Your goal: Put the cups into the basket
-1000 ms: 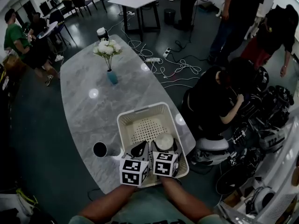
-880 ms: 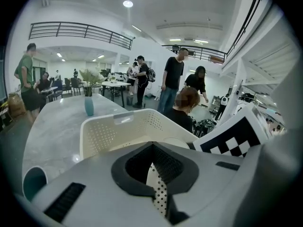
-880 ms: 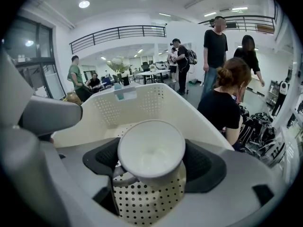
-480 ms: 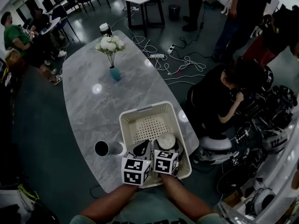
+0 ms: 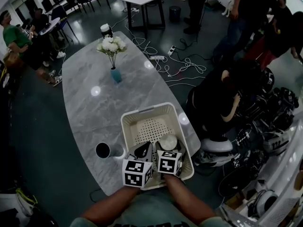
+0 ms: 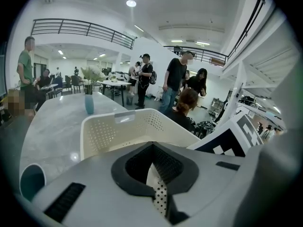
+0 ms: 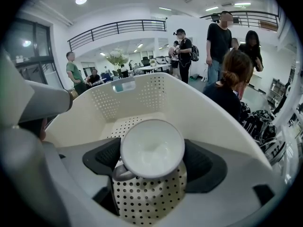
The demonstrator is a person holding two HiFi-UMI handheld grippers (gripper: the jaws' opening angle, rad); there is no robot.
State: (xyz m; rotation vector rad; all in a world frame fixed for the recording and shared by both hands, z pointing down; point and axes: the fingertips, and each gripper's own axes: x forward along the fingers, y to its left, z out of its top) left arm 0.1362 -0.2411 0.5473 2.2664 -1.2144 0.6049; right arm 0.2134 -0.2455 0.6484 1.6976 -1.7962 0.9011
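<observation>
A cream perforated basket (image 5: 142,111) stands at the near end of the grey marble table (image 5: 94,108). My right gripper (image 5: 168,146) reaches over its near rim and is shut on a white handled cup (image 5: 167,141), held upright just above the basket floor. In the right gripper view the cup (image 7: 151,148) sits between the dark pads (image 7: 102,157), mouth toward the camera. My left gripper (image 5: 142,151) hangs beside it over the basket's near left corner, shut with nothing in it (image 6: 154,174). A dark cup (image 5: 102,150) stands on the table left of the basket and shows again (image 6: 31,181) in the left gripper view.
A blue vase of white flowers (image 5: 112,56) stands mid-table and a small container (image 5: 105,30) at the far end. A person in black (image 5: 218,98) sits close to the table's right edge. Cables (image 5: 175,65) lie on the floor beyond, where several people stand.
Both grippers and the white cup stay in almost the same place over the basket; only the head view has shifted slightly.
</observation>
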